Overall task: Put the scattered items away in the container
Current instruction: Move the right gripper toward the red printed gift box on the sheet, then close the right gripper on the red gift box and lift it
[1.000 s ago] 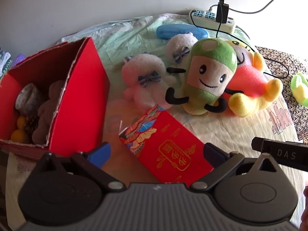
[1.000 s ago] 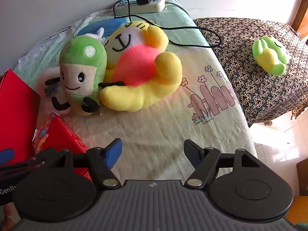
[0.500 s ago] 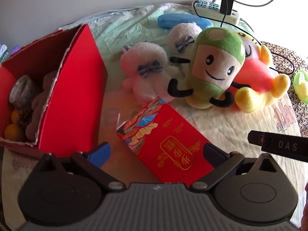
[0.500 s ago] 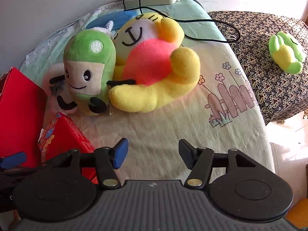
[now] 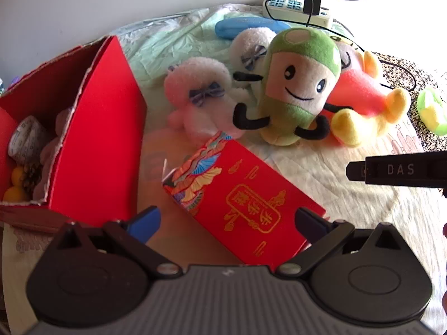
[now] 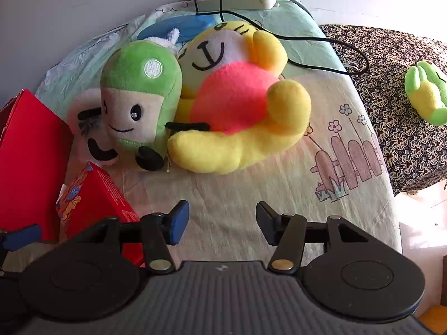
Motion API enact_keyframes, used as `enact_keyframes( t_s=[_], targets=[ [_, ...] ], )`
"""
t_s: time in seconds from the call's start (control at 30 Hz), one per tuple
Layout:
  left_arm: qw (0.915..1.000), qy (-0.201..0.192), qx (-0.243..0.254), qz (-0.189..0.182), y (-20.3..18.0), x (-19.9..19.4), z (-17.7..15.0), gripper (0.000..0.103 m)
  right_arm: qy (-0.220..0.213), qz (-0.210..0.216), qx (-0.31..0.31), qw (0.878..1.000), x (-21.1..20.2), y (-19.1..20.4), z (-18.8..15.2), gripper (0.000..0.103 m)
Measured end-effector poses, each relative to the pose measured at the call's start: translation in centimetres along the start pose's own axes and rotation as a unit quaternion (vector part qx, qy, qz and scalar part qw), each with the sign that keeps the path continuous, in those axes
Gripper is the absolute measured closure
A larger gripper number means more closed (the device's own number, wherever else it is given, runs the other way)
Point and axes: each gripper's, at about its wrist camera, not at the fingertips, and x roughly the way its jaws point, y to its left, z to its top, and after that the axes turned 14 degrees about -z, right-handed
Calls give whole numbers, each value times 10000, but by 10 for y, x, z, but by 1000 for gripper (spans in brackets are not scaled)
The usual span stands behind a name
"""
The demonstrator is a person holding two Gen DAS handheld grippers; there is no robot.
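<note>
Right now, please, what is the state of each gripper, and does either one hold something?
Left gripper: open, holding nothing; the small red box lies between its fingers, untouched.
Right gripper: open, jaws closing, nothing between them.

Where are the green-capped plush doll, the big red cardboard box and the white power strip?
Green-capped plush doll [image 6: 134, 111], right wrist view, its face.
Big red cardboard box [image 5: 97, 128], left wrist view, outer wall.
White power strip [image 5: 296, 7], left wrist view, its sockets.

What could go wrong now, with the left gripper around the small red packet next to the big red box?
1. The red packet lies flat between the open left gripper; the fingers may slide over it.
2. The red box stands close, so its torn wall could be bumped.
3. The right gripper, closing on nothing, sits near and could collide.
</note>
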Motion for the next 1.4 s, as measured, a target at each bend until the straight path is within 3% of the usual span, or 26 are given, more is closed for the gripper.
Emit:
enact_keyframes(
  t_s=[0.33, 0.5, 0.63, 0.77, 0.87, 1.07, 1.17, 1.4],
  targets=[
    [9999, 44, -10, -104, 4, -3, -5, 1, -91, -89, -135, 9998, -9, 0, -8, 46],
    [9991, 194, -170, -349, 14, -1, -22, 1, -160, 159, -294, 9993, -15, 7, -8, 45],
    [9975, 273, -385, -528, 21, 6, -22, 1, -22, 666, -654, 9956, -7, 33, 1, 44],
    [9971, 163, -334, -662, 21, 6, -24, 1, -23, 892, -1105, 9899, 1, 58, 6, 43],
    [9947, 151, -399, -932, 25, 10, -26, 1, 15, 1060, -1259, 9864, 8, 68, 9, 36],
    [9934, 228, -180, -1105, 21, 25, -29, 2, 568, 1626, -1111, 9788, 25, 71, 15, 31],
    [9909, 306, -300, -1278, 25, 32, -30, 12, 889, 1929, -1104, 9709, 27, 70, 10, 31],
    [9922, 206, 332, -1184, 4, 19, -35, 18, 684, 1861, -1074, 9742, 11, 55, -2, 35]
  ],
)
